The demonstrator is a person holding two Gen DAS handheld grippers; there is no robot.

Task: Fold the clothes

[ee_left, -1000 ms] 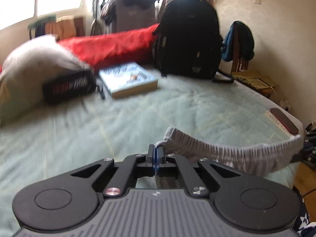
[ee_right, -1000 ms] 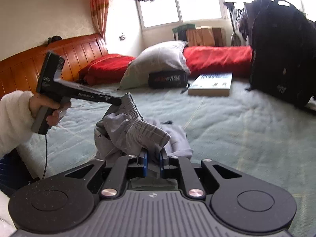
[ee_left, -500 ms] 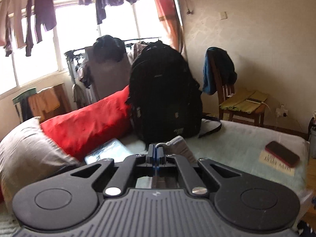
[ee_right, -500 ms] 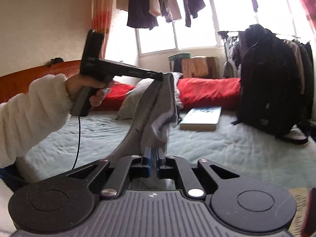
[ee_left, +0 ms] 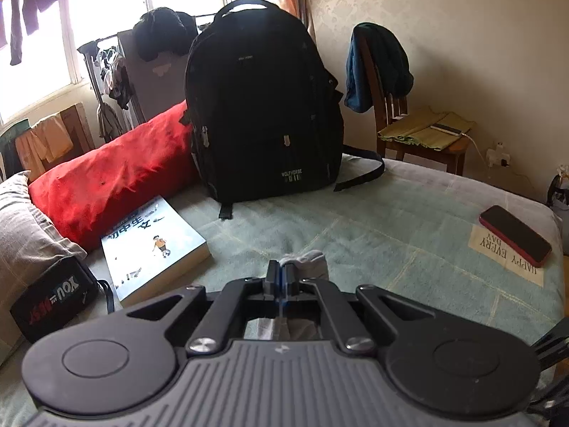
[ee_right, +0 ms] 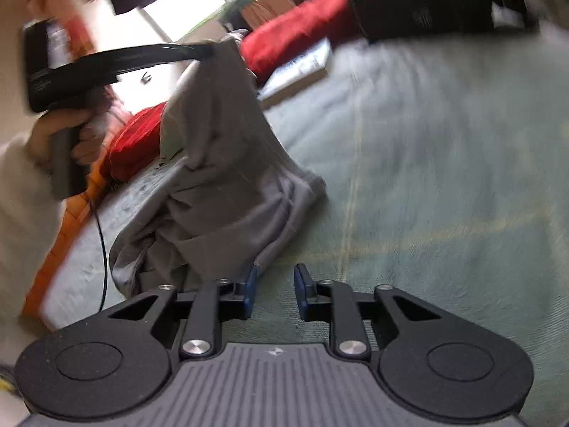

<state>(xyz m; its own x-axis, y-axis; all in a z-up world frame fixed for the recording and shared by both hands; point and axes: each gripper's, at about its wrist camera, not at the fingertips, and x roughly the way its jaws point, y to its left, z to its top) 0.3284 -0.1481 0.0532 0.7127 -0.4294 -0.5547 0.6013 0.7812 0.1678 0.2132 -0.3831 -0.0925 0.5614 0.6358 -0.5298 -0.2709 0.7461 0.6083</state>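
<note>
The crumpled grey cotton garment (ee_right: 220, 185) is hung lengthwise downward onto the pale green bed (ee_right: 444, 178), pinched by the left tool (ee_left: 281, 271); the right tool (ee_right: 274, 286) is held agape, empty.

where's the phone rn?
Left wrist view, far right: the red-cased phone lies on the green bed cover, overlapping a "HAPPY EVERY DAY" label, near the bed corner below the wooden chair.

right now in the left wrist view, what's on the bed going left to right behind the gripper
grey pillow → black pouch → book → black backpack → red phone, with the left gripper shut on the grey garment in front.
</note>
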